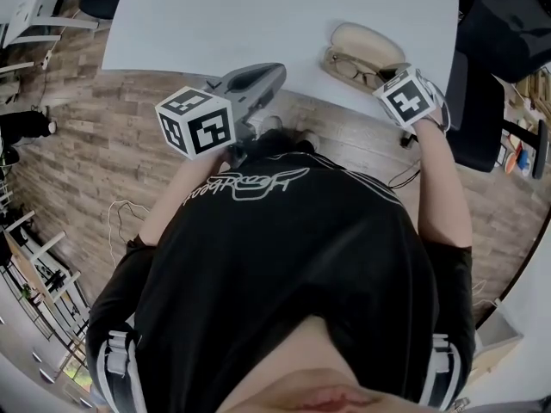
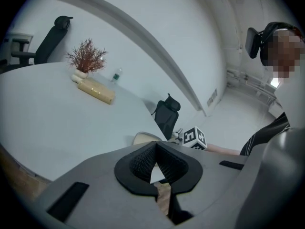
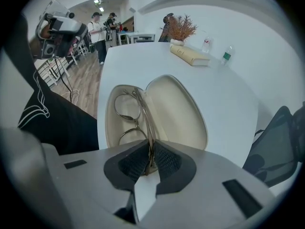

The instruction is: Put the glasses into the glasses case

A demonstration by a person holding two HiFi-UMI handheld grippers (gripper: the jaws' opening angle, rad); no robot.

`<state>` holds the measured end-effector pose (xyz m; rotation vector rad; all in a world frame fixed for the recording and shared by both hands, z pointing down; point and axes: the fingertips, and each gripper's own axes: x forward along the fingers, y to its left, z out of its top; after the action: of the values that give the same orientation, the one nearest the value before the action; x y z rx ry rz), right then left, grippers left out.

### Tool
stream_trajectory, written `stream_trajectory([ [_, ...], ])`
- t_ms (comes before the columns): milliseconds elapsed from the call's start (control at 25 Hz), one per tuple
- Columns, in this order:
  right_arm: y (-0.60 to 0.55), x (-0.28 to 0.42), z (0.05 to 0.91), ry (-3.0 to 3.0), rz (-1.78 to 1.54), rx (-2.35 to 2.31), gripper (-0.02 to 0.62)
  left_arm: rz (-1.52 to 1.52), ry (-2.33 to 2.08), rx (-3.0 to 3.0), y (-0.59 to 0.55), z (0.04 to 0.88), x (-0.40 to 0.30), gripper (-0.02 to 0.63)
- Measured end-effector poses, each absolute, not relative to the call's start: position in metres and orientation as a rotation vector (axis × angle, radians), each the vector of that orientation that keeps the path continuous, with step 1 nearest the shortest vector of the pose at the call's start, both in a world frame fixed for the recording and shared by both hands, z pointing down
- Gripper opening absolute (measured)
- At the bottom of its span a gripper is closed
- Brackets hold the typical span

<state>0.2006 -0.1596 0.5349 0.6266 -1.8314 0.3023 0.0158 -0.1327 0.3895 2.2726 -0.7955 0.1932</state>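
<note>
One pair of glasses, and it's down in the cream-lined bottom half of the one glasses case, which lies wide open near the edge of the white surface. The right claw is clamped on the frame's near end, with one thin metal arm running up out of its grip. Can't tell if the lenses actually rest on the lining or hang just above it, and the claw's grey body cuts off the near end of the case. In the head view the right claw's tips are tucked under its marker cube, so no help there. The left claw is closed on nothing, held at the surface's edge, well apart from the case. Further out at the far end: one dried plant, one long tan box and two small bottles, too small to read. Two people stand way back, pretty blurry.
</note>
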Motion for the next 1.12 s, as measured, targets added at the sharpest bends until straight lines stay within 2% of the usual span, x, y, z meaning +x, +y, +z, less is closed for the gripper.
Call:
stream_trajectory([
  [480, -0.157, 0.203, 0.535, -1.860, 0.355, 0.698, 0.032, 0.195, -0.755, 2.296, -0.124, 0.390, 0.028, 0.006],
  [680, -0.165, 0.204, 0.527, -1.881, 0.320, 0.778, 0.107, 0.194, -0.759, 2.287, -0.122, 0.393, 0.018, 0.006],
  [920, -0.176, 0.212, 0.482, -2.035, 0.285, 1.122, 0.115, 0.193, -0.735, 2.307, -0.110, 0.391, 0.009, 0.006],
  [1120, -0.160, 0.206, 0.421, -2.280, 0.418, 1.433, 0.114, 0.172, -0.698, 2.352, -0.098, 0.375, -0.001, 0.006],
])
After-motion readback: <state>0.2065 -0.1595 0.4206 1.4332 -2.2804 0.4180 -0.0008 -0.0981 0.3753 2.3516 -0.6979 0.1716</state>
